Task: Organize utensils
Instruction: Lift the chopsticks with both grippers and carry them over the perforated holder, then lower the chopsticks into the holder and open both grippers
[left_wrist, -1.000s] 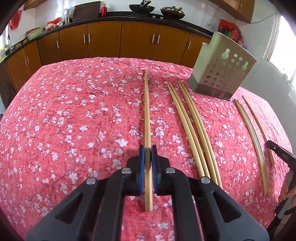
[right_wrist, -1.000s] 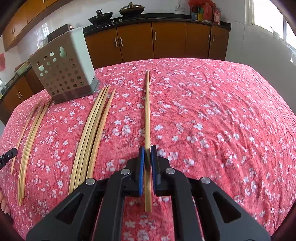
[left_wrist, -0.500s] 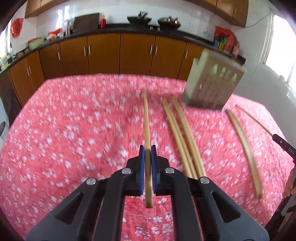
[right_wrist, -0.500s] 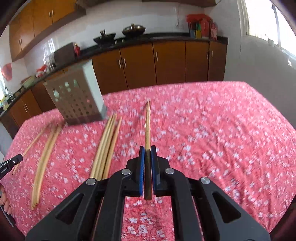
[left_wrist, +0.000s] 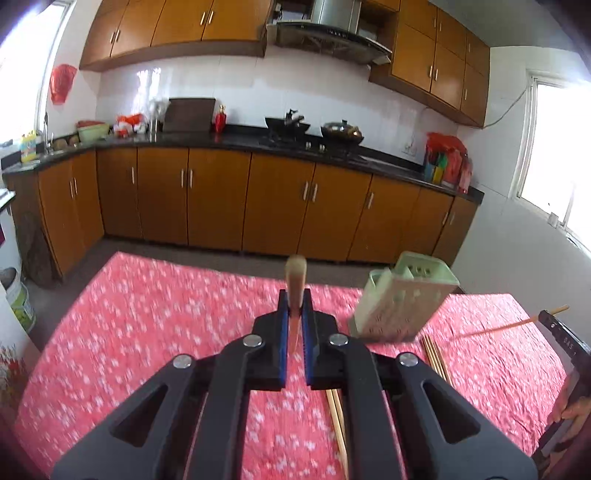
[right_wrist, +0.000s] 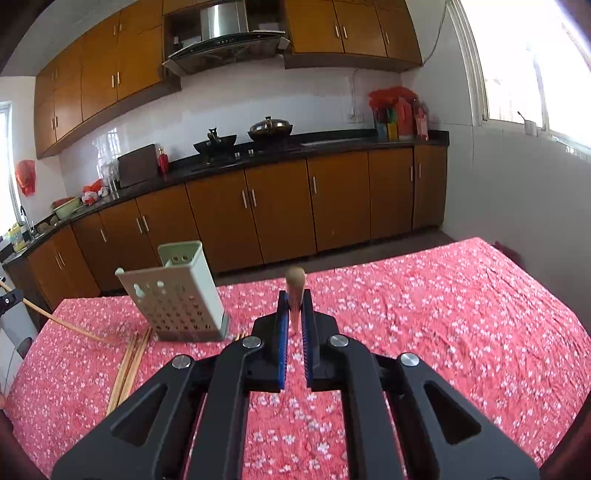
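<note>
Both grippers, left (left_wrist: 294, 325) and right (right_wrist: 294, 325), are each clamping one chopstick (left_wrist: 295, 280), lifted above the table (right_wrist: 443, 314). I'd be tipping them upright before lowering into the holder (right_wrist: 177, 295) near the far edge

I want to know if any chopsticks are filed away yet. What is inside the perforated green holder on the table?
No chopsticks stick out of the green holder; its open top shows only an inner divider. Its walls hide the lower interior. Loose chopsticks lie on the tablecloth beside it.

Both the left gripper (left_wrist: 294, 325) and the right gripper (right_wrist: 294, 321) are black, with triangular cut-outs, silver round screws and blue ridged fingers (left_wrist: 283, 332).
</note>
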